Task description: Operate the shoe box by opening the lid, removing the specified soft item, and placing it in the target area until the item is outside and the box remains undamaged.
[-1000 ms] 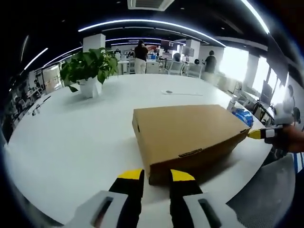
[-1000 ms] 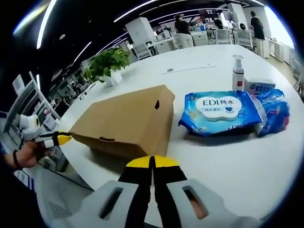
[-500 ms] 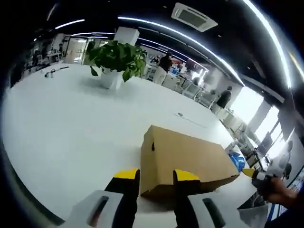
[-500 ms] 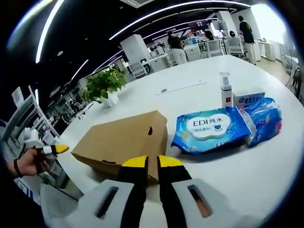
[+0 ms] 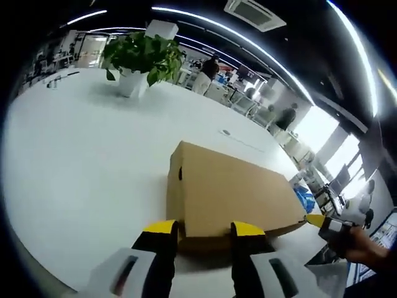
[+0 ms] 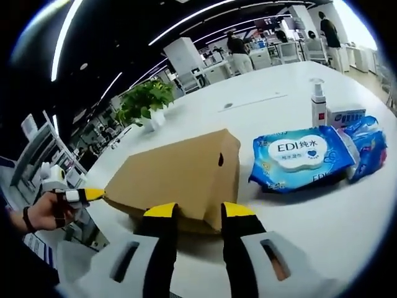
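A closed brown cardboard shoe box [image 5: 232,192] lies on the white table [image 5: 80,167]. My left gripper [image 5: 205,230] is open, its yellow-tipped jaws on either side of the box's near end. In the left gripper view, the right gripper's yellow tip [image 5: 317,220] sits at the box's right corner, held by a hand [image 5: 366,248]. In the right gripper view the box [image 6: 180,177] fills the middle. My right gripper [image 6: 200,212] is open around its near corner. The left gripper's tip [image 6: 92,194] shows at the box's far-left corner. I cannot tell whether the jaws touch the cardboard.
A blue pack of wet wipes [image 6: 301,155] lies right of the box, with a second blue pack [image 6: 370,146], a small carton [image 6: 347,116] and a pump bottle [image 6: 318,102] behind it. A potted plant [image 5: 139,59] stands far back. People stand in the distance.
The right gripper has gone from shut to open. Both grippers have moved closer to the box's ends, and the left jaws stand a little wider.
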`<action>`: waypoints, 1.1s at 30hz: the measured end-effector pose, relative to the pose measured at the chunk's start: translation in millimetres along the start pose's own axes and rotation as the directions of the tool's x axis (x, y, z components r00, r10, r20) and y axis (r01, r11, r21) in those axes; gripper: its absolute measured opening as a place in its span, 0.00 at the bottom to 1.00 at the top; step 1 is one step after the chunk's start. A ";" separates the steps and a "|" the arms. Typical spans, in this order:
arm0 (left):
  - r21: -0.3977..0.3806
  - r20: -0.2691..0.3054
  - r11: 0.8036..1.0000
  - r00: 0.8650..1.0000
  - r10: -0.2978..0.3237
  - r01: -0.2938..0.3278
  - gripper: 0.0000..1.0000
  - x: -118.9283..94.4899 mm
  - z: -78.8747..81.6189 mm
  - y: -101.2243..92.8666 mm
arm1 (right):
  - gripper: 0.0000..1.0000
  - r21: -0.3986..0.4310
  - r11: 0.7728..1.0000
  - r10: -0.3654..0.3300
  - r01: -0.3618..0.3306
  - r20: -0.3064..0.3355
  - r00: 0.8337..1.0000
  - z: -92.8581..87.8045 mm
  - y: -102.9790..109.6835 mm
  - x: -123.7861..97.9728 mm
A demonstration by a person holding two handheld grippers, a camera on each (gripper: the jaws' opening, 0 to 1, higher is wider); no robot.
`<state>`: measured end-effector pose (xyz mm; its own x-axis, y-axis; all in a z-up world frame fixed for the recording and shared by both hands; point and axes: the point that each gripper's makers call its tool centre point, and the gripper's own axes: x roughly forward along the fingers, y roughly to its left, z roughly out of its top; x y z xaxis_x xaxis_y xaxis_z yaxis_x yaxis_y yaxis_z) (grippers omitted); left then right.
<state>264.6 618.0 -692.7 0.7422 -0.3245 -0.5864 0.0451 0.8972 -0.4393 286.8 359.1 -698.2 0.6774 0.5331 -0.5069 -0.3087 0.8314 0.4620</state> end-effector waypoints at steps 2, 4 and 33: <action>-0.016 -0.014 1.000 1.000 0.006 -0.006 0.34 2.8 -2.8 4.1 | 0.24 0.000 1.000 0.001 -0.001 -0.008 1.000 -1.5 0.2 2.4; -0.024 -0.029 1.000 1.000 0.006 -0.007 0.34 6.2 -5.2 6.1 | 0.24 -0.004 1.000 -0.010 0.009 -0.020 1.000 -3.9 -0.5 4.2; -0.003 -0.006 1.000 1.000 -0.011 0.011 0.35 79.4 50.9 -9.4 | 0.26 0.017 0.997 -0.072 0.071 0.001 0.997 54.0 -43.7 51.5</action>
<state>357.2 599.1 -700.5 0.7378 -0.3357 -0.5857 0.0509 0.8928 -0.4476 371.2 341.7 -705.2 0.6987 0.4721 -0.5375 -0.2482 0.8647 0.4367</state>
